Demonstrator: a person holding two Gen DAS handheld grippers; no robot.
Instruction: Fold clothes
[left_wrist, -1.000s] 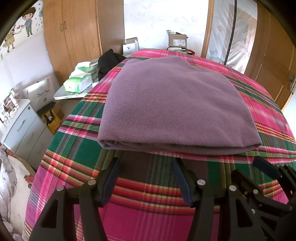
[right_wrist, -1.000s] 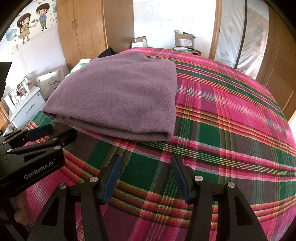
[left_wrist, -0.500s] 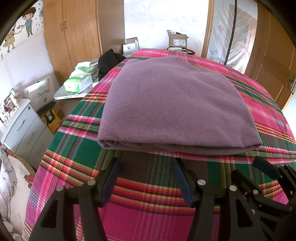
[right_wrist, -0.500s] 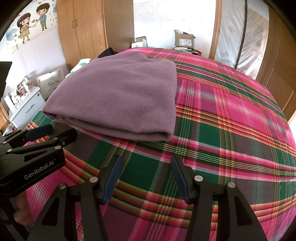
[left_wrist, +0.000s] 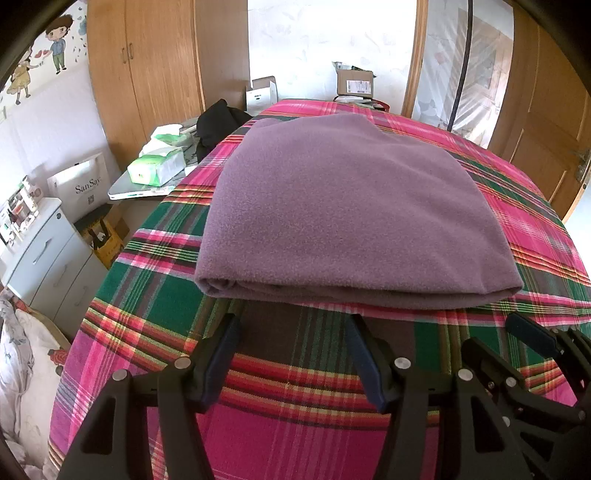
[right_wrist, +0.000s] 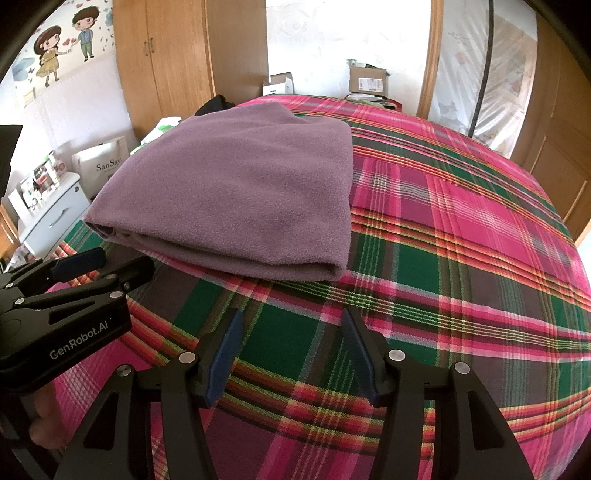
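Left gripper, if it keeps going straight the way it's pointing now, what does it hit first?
Probably the near folded edge of the purple fleece garment, lying just ahead of the open left gripper on the plaid bedspread. Depth is uncertain.

Bright daylight cast from the translucent plastic-covered doorway beyond the jaws, soft shadow thrown ahead of the jaws under the folded purple fleece garment, edges bent by fisheye, corners vignetted black, focus kept sharp.
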